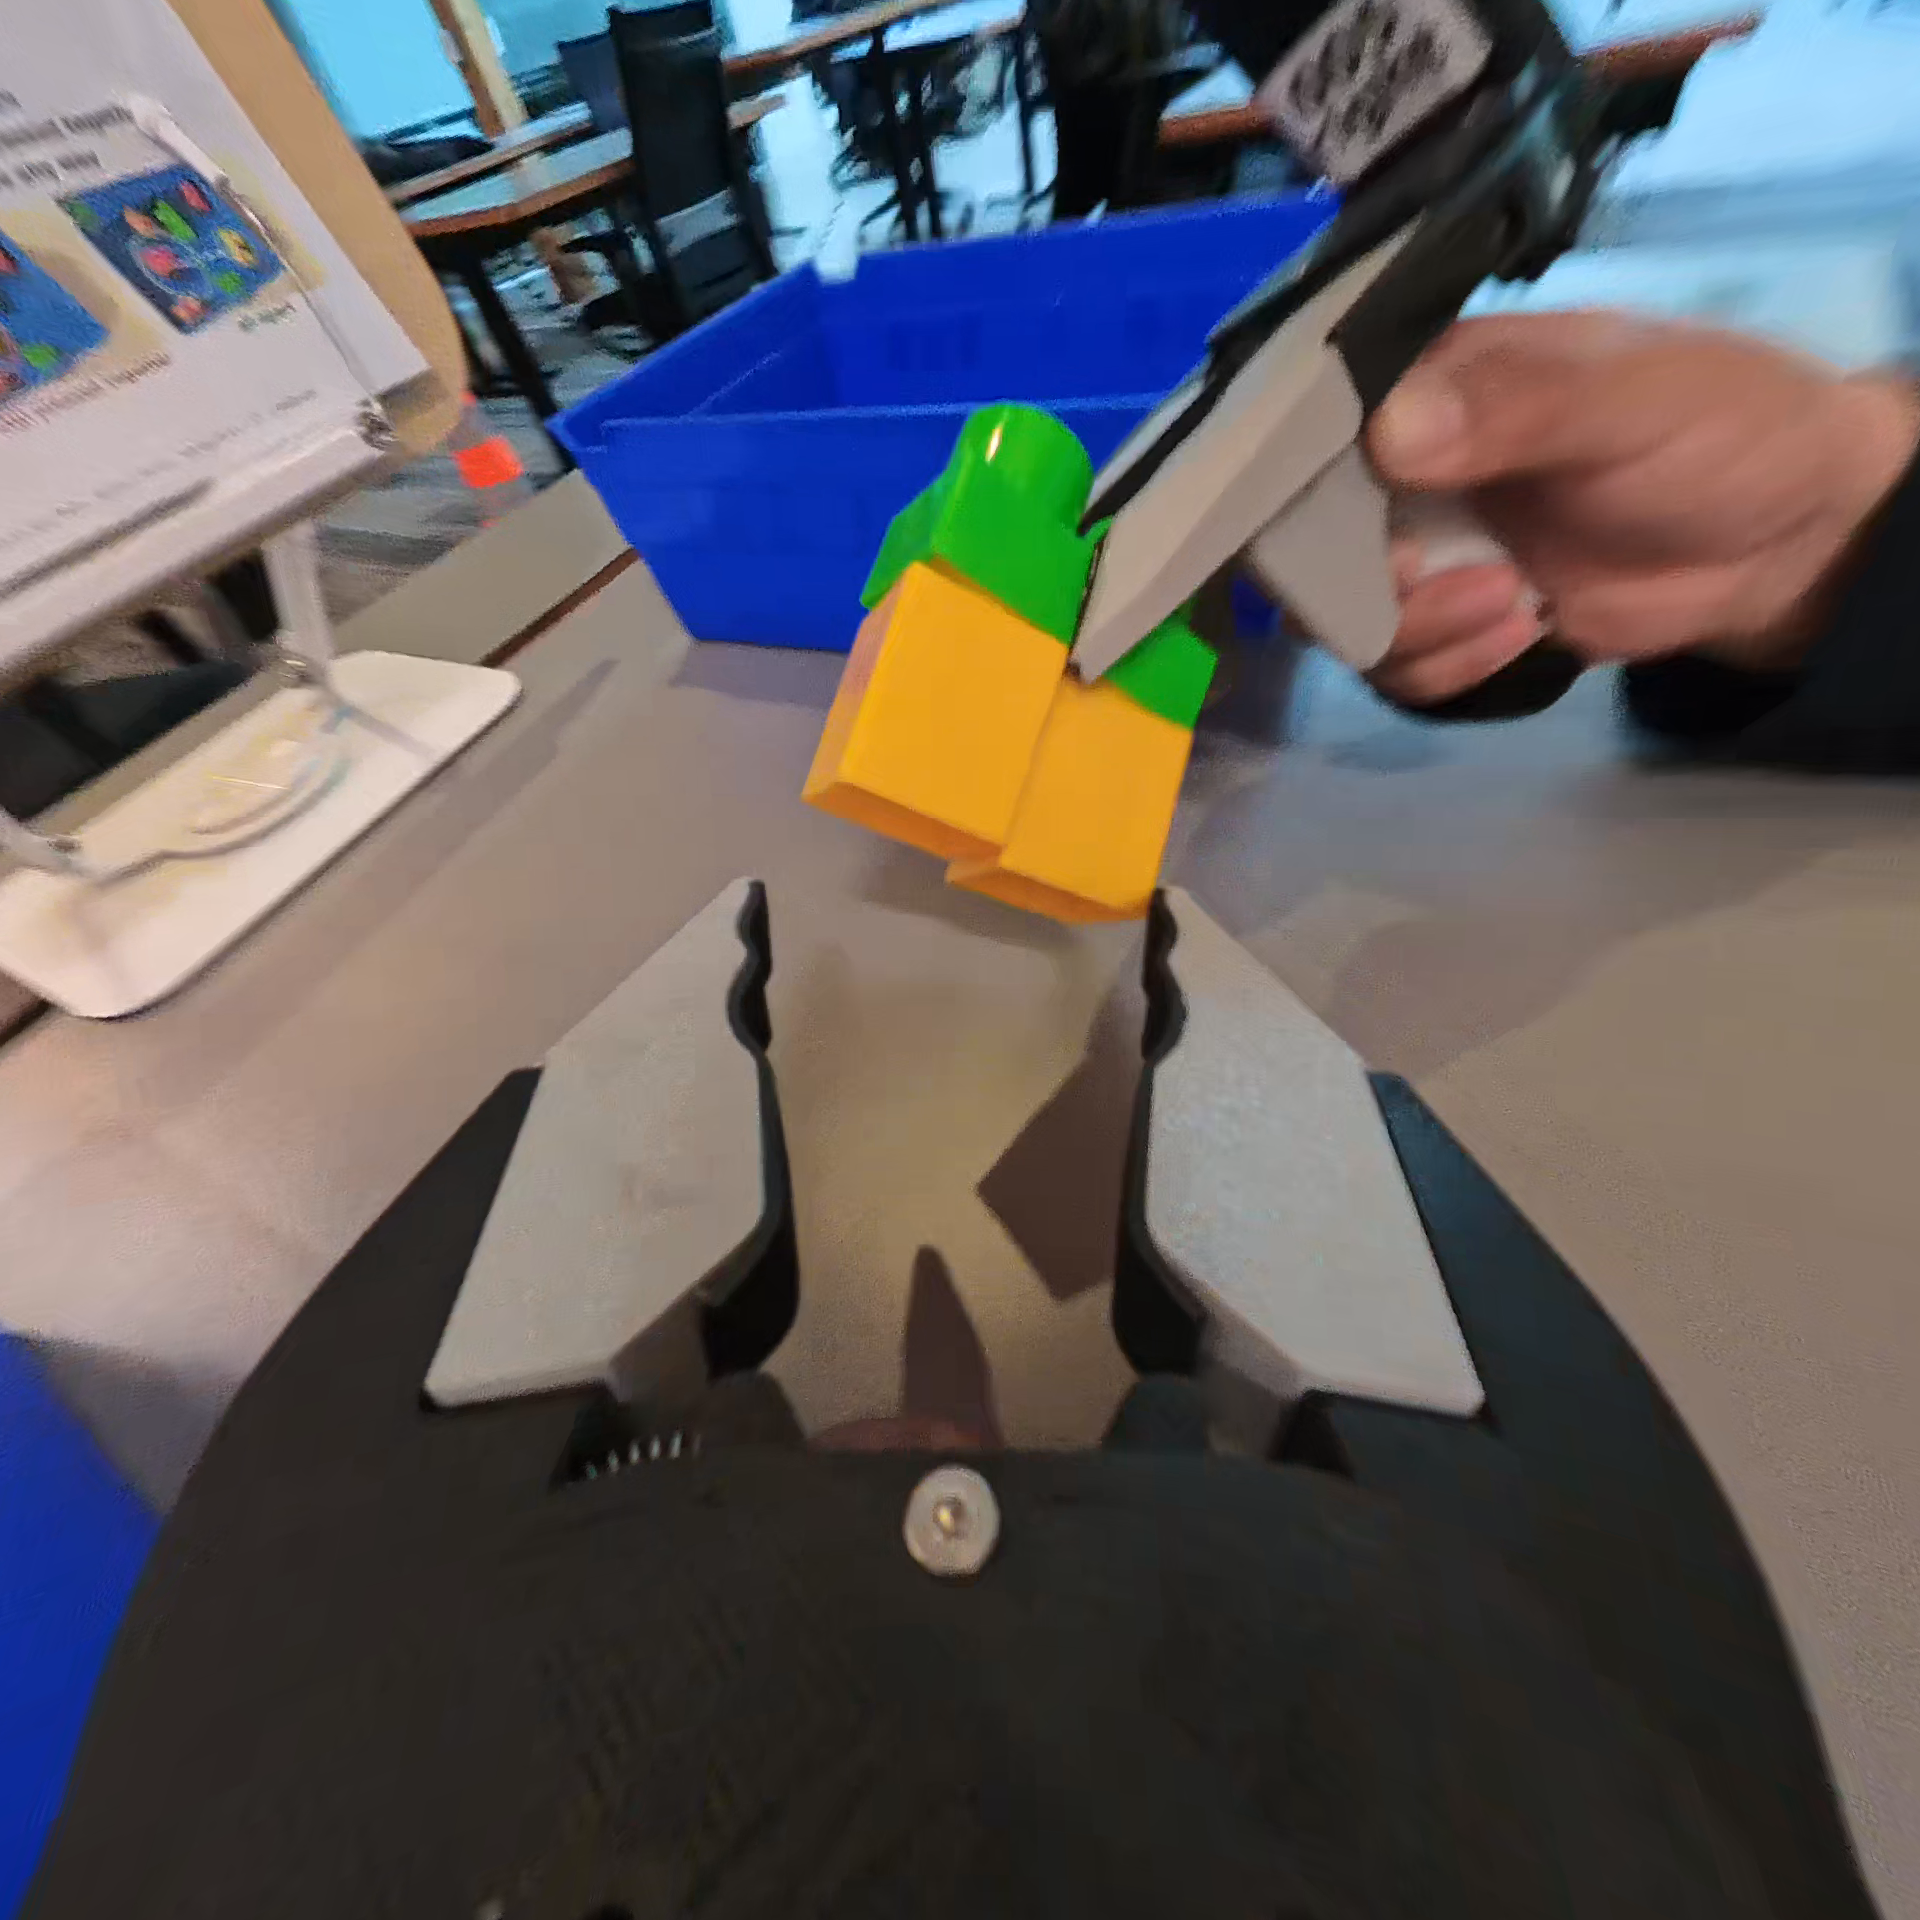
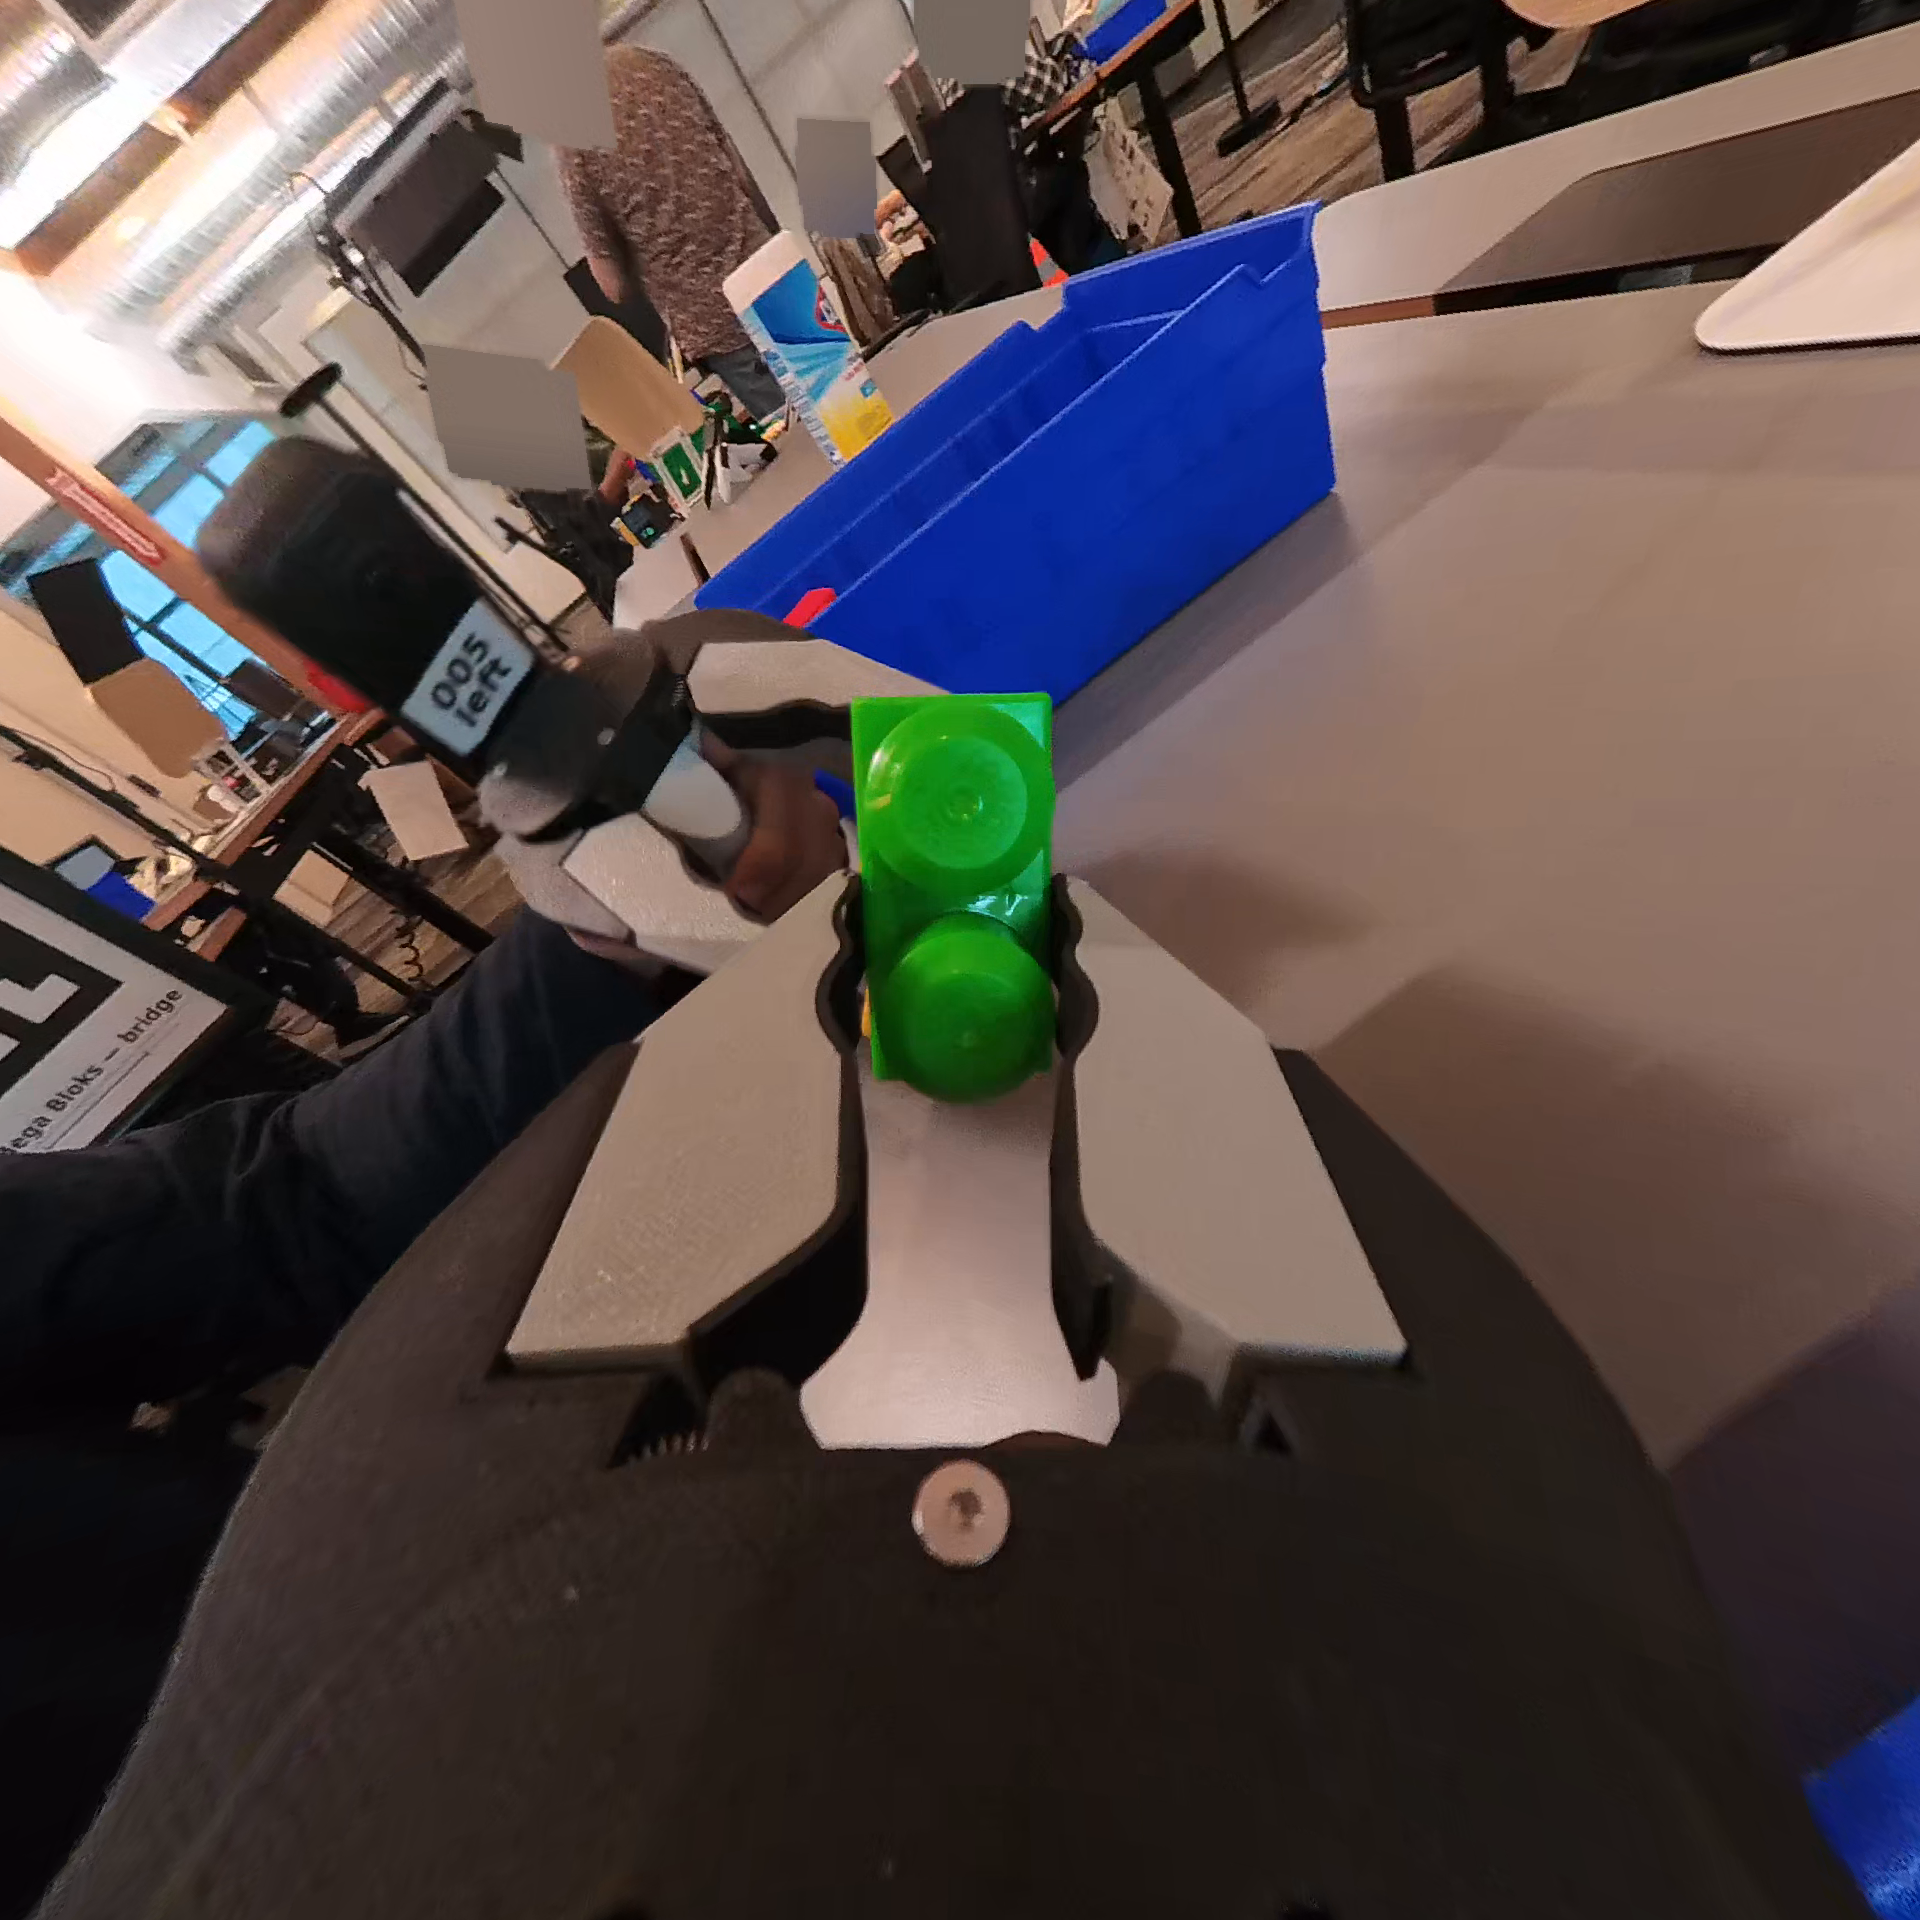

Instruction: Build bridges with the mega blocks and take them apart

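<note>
My right gripper (image 2: 956,977) is shut on a green two-stud block (image 2: 951,883), with both pads pressed on its sides. In the left wrist view this gripper (image 1: 1143,623) holds the green block (image 1: 1013,509) tilted above the table, with two yellow blocks (image 1: 987,748) stuck under it as a small bridge. My left gripper (image 1: 956,935) is open and empty, just in front of and below the yellow blocks, not touching them. It also shows in the right wrist view (image 2: 665,790), held by a hand to the left of the green block.
A blue bin (image 1: 831,436) stands behind the blocks on the grey table (image 1: 1455,1039); it also shows in the right wrist view (image 2: 1091,499). A white stand with a picture card (image 1: 156,312) is at the left. A person's hand (image 1: 1621,499) holds the right gripper. About 4 centimeters separates my left fingertips from my right. Both grippers' tips are roughly 30 centimeters from the picture card (image 1: 156,312).
</note>
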